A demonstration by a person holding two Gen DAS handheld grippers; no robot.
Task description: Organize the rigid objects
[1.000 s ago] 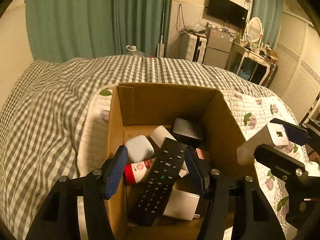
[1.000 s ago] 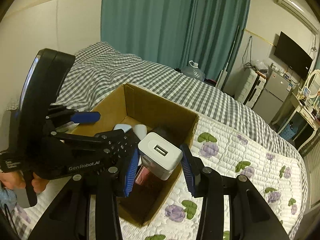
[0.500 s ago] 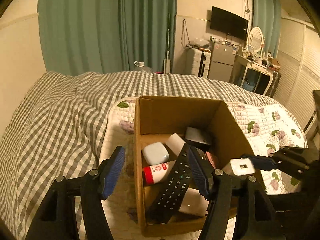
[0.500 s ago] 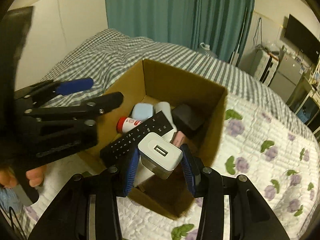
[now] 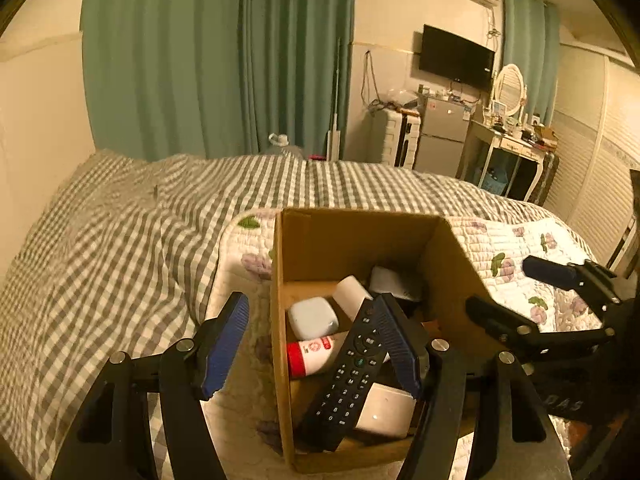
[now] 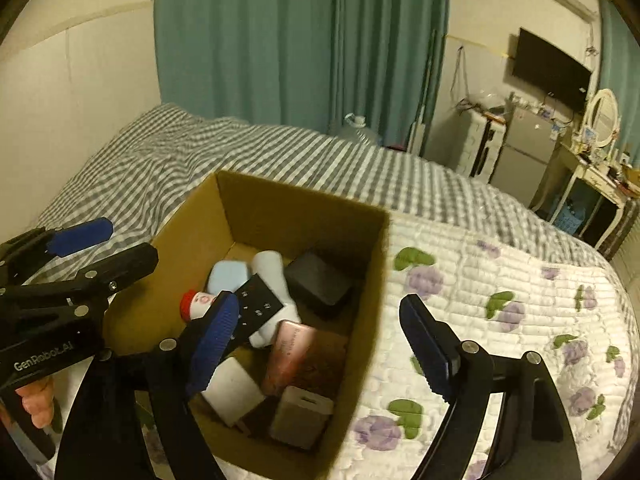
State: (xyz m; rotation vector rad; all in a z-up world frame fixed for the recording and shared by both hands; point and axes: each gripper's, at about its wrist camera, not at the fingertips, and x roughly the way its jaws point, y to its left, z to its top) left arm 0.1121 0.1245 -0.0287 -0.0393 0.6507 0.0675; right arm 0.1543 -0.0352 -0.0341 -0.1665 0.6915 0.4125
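Observation:
An open cardboard box (image 5: 352, 236) (image 6: 296, 216) sits on the bed. It holds a black remote (image 5: 348, 376) (image 6: 256, 308), a red-capped white bottle (image 5: 312, 354) (image 6: 194, 304), a pale blue case (image 5: 312, 318) (image 6: 228, 276), a black box (image 6: 320, 284), a pink item (image 6: 290, 352), a white block (image 6: 232, 394) and a white USB charger (image 6: 300, 416) at the near corner. My left gripper (image 5: 320, 344) is open and empty above the box's left wall. My right gripper (image 6: 320, 344) is open and empty above the box's right side, the charger below it.
The bed has a grey checked blanket (image 5: 100, 240) on the left and a white floral quilt (image 6: 500, 300) on the right. Green curtains (image 5: 220, 60), a small fridge (image 5: 440, 140), a wall TV (image 5: 456, 56) and a dressing table (image 5: 516, 148) stand beyond the bed.
My right gripper opened and let go of the white charger, which now lies in the box's near corner. My left gripper drew back and up from the box, staying open.

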